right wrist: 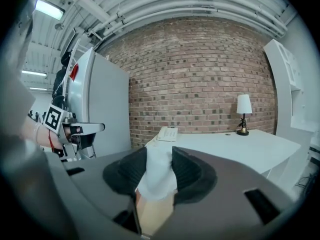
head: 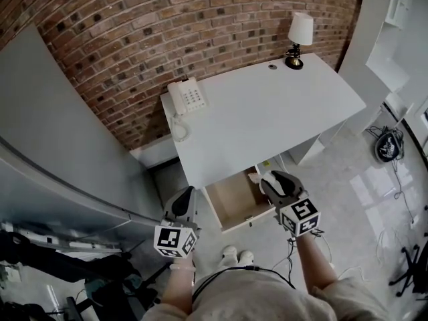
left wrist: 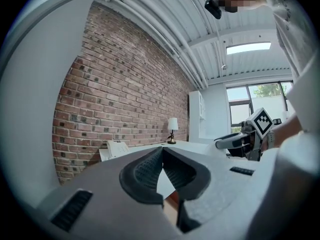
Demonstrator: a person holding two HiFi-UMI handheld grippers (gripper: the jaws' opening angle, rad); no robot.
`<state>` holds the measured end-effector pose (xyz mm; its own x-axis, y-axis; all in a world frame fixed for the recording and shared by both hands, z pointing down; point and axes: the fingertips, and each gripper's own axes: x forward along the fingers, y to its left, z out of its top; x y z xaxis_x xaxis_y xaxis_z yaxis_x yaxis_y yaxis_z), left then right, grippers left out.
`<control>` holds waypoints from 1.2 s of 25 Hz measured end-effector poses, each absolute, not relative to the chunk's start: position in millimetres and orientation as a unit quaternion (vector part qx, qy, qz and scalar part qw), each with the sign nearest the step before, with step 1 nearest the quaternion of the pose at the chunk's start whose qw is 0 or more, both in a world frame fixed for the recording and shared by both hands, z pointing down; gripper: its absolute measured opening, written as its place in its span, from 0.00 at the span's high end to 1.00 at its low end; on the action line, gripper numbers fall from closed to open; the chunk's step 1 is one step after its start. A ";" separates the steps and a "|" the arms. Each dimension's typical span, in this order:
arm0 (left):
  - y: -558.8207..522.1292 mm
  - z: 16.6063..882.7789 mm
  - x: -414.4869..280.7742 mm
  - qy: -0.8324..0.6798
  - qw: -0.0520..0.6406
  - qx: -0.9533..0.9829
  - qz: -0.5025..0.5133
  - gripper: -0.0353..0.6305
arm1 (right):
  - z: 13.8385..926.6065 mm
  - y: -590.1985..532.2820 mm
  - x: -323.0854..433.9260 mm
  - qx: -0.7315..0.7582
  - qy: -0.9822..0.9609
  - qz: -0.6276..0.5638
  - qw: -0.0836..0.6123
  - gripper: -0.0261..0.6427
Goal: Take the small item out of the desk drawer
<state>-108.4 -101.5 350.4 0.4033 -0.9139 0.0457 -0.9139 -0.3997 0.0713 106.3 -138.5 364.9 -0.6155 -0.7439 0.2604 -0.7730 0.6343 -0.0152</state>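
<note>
Beneath the white surface, the drawer is seen open. The small white item is clamped in the right tongs above it; the left tongs are pressed together, empty.

The left hand-held gripper and right hand-held gripper each have a grey shell, 2 black ribbed pads and a white cube printed with black square markers. A thin black cable hangs below the right one. The person wears a pale beige top with a black cord looped across it, and white shoes.
</note>
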 end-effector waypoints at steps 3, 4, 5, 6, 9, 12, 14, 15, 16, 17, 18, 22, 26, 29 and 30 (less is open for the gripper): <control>-99.4 344.4 -112.6 -0.550 0.034 0.834 0.003 0.95 | 354.3 -137.8 107.8 0.426 -0.897 0.056 0.103 0.72; -98.5 342.4 -114.0 -0.552 0.033 0.833 0.003 0.95 | 351.6 -137.5 108.4 0.427 -0.897 0.055 0.099 0.72; -97.4 340.3 -115.5 -0.554 0.032 0.832 0.002 0.95 | 348.7 -137.4 109.1 0.428 -0.897 0.053 0.095 0.72; -96.4 338.0 -117.2 -0.556 0.031 0.831 0.001 0.95 | 345.5 -137.5 109.8 0.429 -0.897 0.051 0.091 0.72; -93.6 330.8 -123.1 -0.562 0.025 0.827 -0.001 0.95 | 335.1 -138.3 111.7 0.432 -0.897 0.045 0.079 0.72; -92.0 324.7 -132.2 -0.569 0.020 0.822 -0.003 0.95 | 325.4 -140.9 112.7 0.437 -0.896 0.037 0.069 0.72; -91.4 321.3 -138.8 -0.575 0.018 0.818 -0.004 0.95 | 320.1 -142.9 113.0 0.439 -0.895 0.034 0.065 0.72; -91.1 319.8 -141.9 -0.579 0.017 0.815 -0.005 0.95 | 318.2 -143.8 113.1 0.439 -0.896 0.033 0.063 0.72; -90.8 318.5 -144.7 -0.582 0.016 0.813 -0.006 0.95 | 316.7 -144.5 113.0 0.439 -0.896 0.032 0.062 0.72; -90.4 317.4 -147.3 -0.584 0.015 0.811 -0.006 0.95 | 315.7 -144.8 113.1 0.439 -0.896 0.031 0.061 0.72; -90.0 316.4 -149.6 -0.586 0.013 0.810 -0.006 0.95 | 315.0 -145.1 113.2 0.439 -0.896 0.030 0.060 0.72; -90.5 312.9 -158.7 -0.595 0.008 0.804 -0.006 0.95 | 312.1 -147.3 114.0 0.441 -0.895 0.030 0.056 0.72; -92.6 310.6 -166.7 -0.603 0.008 0.798 -0.006 0.95 | 308.8 -151.5 114.4 0.442 -0.895 0.029 0.055 0.72; -94.5 310.9 -168.9 -0.604 0.007 0.797 -0.005 0.95 | 308.0 -154.7 116.4 0.444 -0.894 0.029 0.053 0.72; -95.0 311.2 -169.2 -0.604 0.007 0.797 -0.004 0.95 | 307.7 -155.5 116.8 0.444 -0.894 0.029 0.052 0.72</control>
<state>-169.2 -95.0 311.2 0.2704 -0.9628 0.0017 -0.9626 -0.2703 0.0161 116.8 -155.5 307.7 -0.5995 -0.7914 0.1196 -0.7975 0.6033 -0.0057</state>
